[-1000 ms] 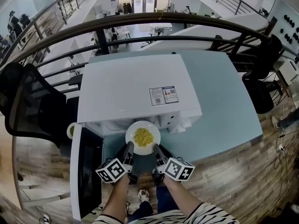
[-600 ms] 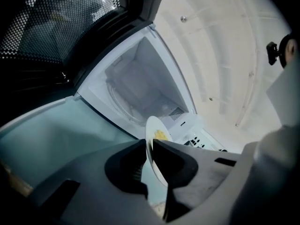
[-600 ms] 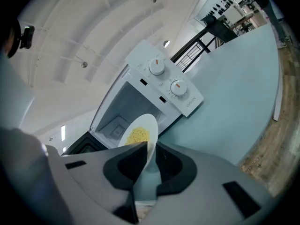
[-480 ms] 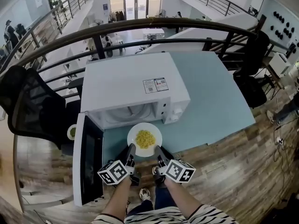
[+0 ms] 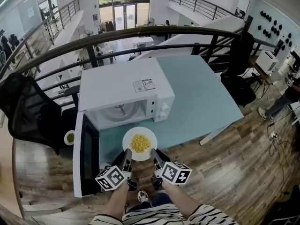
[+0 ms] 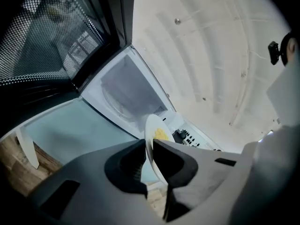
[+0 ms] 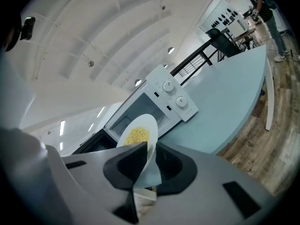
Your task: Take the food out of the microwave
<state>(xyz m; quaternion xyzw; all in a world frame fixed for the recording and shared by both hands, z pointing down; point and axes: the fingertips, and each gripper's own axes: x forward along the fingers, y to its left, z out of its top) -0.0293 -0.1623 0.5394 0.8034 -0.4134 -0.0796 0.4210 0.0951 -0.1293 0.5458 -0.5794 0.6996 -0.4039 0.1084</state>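
Observation:
A white plate (image 5: pixel 131 153) with yellow food (image 5: pixel 139 143) hangs in front of the white microwave (image 5: pixel 124 88), outside its cavity and over the near edge of the light blue table (image 5: pixel 201 102). My left gripper (image 5: pixel 126 161) is shut on the plate's near left rim, and my right gripper (image 5: pixel 154 158) is shut on its near right rim. In the left gripper view the plate (image 6: pixel 151 131) is edge-on between the jaws of the left gripper (image 6: pixel 149 146). In the right gripper view the plate (image 7: pixel 149 121) is pinched in the right gripper (image 7: pixel 151 151). The microwave door (image 5: pixel 87 158) stands open at the left.
A small bowl with something green (image 5: pixel 70 137) sits left of the open door. A black chair (image 5: pixel 26 107) stands at the far left, and a dark railing (image 5: pixel 140 34) curves behind the table. Wood floor (image 5: pixel 225 172) lies below and to the right.
Both grippers have drawn the plate back out of the microwave toward me and raised it a little. The cavity now shows its bare turntable, and the door stays open.

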